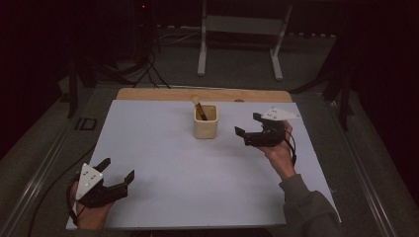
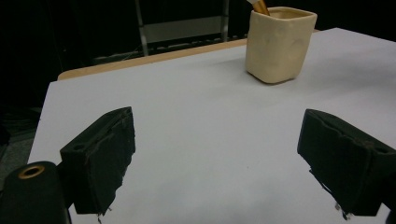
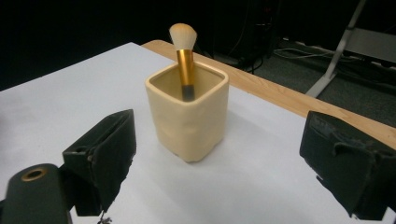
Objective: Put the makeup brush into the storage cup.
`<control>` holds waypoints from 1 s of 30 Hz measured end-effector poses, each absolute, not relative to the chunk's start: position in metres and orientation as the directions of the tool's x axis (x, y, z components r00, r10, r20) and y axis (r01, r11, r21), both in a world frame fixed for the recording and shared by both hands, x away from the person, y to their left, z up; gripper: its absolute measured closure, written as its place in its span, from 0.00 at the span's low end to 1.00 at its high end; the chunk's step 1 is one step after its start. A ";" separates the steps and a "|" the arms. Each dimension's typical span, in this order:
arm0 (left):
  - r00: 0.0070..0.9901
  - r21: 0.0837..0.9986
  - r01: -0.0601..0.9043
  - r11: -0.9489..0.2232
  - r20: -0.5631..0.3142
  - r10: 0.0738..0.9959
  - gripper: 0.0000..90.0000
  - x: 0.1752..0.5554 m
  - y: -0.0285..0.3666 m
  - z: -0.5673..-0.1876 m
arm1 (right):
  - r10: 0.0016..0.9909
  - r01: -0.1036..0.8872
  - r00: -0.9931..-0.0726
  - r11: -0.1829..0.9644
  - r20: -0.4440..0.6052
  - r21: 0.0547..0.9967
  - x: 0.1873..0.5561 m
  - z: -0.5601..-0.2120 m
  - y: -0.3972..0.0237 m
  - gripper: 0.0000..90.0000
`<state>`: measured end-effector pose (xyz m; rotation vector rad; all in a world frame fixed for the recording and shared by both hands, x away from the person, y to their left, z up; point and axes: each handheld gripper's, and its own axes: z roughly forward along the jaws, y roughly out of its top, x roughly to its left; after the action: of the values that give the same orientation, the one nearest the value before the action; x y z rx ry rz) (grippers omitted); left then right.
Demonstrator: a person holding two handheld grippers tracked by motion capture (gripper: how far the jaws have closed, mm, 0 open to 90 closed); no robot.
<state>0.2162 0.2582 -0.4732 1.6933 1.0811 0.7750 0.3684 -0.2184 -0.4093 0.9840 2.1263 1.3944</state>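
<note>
Black jaws of my right gripper [image 3: 215,163] stand wide apart at the bottom of the right gripper view, with nothing between them; just past them sits the cream cup [image 3: 189,116], a little to the left of the middle of the gap; it stands up straight on the white table [image 3: 56,102].

Inside the cup is a brush [image 3: 184,60]; its gold handle points up and leans a bit, and its soft pale tip sticks out over the rim; so its long way runs up and down, not flat on the table.

From the high view, my right gripper [image 1: 249,129] is near the cup [image 1: 205,122], on its right side, and it points at the cup; my left gripper [image 1: 117,174] is well apart from it, down at the near left corner of the table [image 1: 163,148]; its jaws are spread open too and hold nothing.

So my right hand [image 1: 279,153] is the nearer one; I think a grab at the brush would come from that side; the gripper would have to go up and over the rim to reach the handle, and I would take care not to bump the cup.
</note>
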 end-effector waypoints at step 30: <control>0.406 0.937 0.313 -0.158 0.019 0.914 0.13 0.216 0.258 -0.473 | 0.755 0.335 -0.650 0.186 0.084 0.924 0.334 -0.420 -0.254 0.12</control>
<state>0.2160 0.2582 -0.4733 1.6923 1.0840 0.7757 0.3345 -0.2541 -0.4195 1.0245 2.0766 1.4585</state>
